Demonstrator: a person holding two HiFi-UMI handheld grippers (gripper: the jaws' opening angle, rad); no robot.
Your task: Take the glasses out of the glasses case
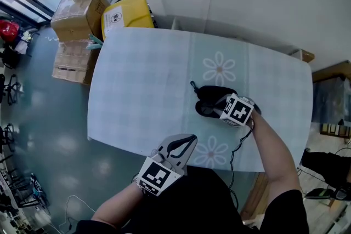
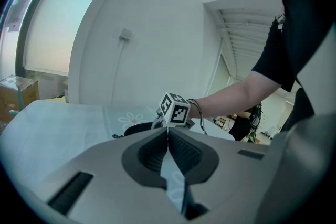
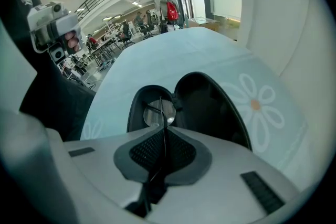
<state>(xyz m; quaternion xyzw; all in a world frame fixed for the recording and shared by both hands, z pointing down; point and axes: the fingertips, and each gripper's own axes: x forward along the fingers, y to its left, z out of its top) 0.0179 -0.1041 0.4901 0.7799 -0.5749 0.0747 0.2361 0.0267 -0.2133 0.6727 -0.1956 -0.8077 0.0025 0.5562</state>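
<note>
The black glasses case [image 1: 211,97] lies open on the pale blue flowered tablecloth [image 1: 142,90], right of centre. In the right gripper view the case [image 3: 210,107] shows both halves, with the glasses [image 3: 160,113] in the left half; one round lens shows. My right gripper [image 1: 221,109] is over the case, its jaws [image 3: 164,129] shut on a thin wire part of the glasses. My left gripper [image 1: 185,143] hovers at the table's near edge, apart from the case, shut [image 2: 168,131] with nothing in it.
Cardboard boxes [image 1: 79,13] and a yellow box [image 1: 127,12] stand on the floor beyond the table's far left corner. Wooden furniture [image 1: 329,71] is at the right. A black cable [image 1: 236,150] hangs from the right gripper.
</note>
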